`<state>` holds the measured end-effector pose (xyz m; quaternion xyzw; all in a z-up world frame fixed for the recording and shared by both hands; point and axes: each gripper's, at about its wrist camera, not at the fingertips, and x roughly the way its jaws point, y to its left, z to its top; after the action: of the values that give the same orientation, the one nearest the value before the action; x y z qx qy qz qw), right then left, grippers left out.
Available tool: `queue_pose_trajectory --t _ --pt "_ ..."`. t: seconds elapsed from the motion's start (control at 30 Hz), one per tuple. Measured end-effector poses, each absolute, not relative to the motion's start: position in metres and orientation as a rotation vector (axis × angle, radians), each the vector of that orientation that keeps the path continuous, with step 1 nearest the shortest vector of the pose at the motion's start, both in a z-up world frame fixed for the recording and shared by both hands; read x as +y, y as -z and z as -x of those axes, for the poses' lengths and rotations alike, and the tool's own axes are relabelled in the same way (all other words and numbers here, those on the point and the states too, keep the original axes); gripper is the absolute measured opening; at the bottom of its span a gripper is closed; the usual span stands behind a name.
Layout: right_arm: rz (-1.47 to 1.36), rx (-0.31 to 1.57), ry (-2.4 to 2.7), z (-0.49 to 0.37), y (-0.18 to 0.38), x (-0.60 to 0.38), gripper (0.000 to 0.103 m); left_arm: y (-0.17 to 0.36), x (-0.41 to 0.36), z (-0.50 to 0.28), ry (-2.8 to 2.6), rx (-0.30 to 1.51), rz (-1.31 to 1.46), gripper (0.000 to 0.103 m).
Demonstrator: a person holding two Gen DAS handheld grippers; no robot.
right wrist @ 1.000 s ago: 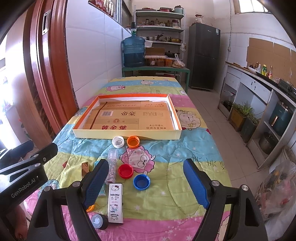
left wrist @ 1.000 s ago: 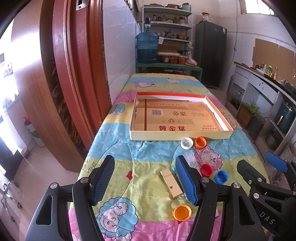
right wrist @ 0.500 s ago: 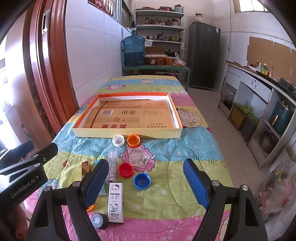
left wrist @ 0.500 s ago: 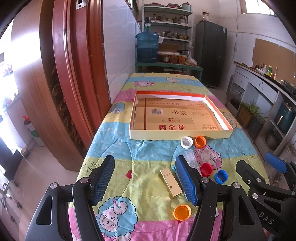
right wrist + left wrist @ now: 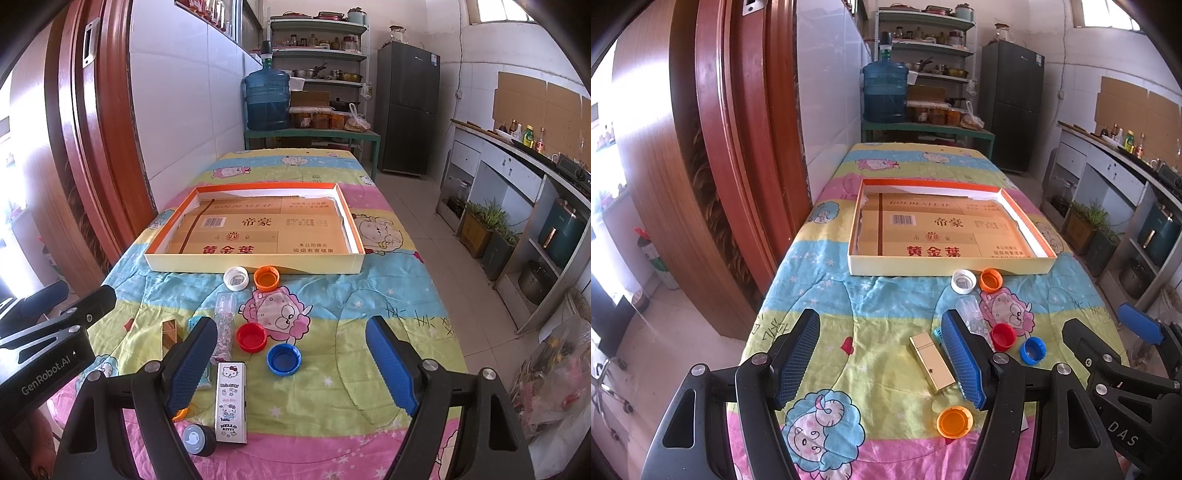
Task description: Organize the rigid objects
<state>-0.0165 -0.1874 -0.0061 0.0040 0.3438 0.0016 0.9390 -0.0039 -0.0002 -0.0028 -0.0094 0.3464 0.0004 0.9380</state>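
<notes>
Both grippers hang over the near end of a table with a bright cartoon cloth (image 5: 369, 295). The left gripper (image 5: 881, 360) is wide open and holds nothing. The right gripper (image 5: 291, 365) is wide open too, with nothing in it. A flat box (image 5: 255, 264) sits in the middle of the table. Just in front of it lie a white cap (image 5: 236, 278) and an orange cap (image 5: 266, 277). Nearer are a red cap (image 5: 252, 336), a blue cap (image 5: 283, 359), a clear tube (image 5: 224, 325), a gold box (image 5: 931, 361) and a Hello Kitty box (image 5: 231, 401). Another orange cap (image 5: 955, 421) lies at the near edge.
</notes>
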Motion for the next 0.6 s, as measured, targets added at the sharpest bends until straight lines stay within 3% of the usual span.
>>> queue_pose_trajectory --t 0.6 --pt "-0.011 0.721 -0.001 0.0153 0.0141 -0.19 0.082 0.0095 -0.0023 -0.0027 0.003 0.735 0.023 0.07"
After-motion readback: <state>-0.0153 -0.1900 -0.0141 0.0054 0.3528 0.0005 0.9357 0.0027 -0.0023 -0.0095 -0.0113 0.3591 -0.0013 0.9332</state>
